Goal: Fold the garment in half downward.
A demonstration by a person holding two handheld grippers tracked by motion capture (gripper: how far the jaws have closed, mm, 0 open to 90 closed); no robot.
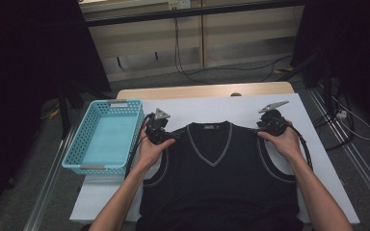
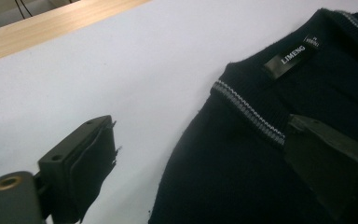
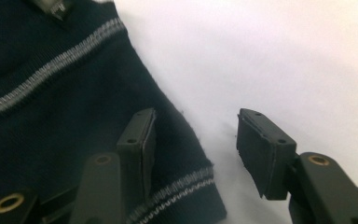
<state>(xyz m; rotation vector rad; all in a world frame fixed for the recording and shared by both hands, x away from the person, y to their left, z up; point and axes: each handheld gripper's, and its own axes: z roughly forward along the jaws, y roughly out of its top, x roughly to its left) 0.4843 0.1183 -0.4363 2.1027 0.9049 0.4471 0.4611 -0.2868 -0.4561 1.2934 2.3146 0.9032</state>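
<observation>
Both tools spread wide, unclenched — left tool (image 1: 169, 136) at vest (image 1: 220, 178) 10 o'clock shoulder, right tool (image 1: 260, 130) at 2 — straddle each hem edge evenly w/ counter (image 1: 212, 109) flat, then clench together.

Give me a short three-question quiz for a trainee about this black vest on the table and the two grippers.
1. True or false: the left gripper has its jaws clamped shut on the vest.
2. Multiple choice: where does the basket stand? A) on the vest B) at the left edge of the table, beside the vest C) behind the right gripper
3. Fill in: each gripper straddles one ______ of the vest, at either side of the V-neck.

Key: 1. False; its jaws are apart, one over the white table, one over the fabric. 2. B. 3. shoulder.
</observation>
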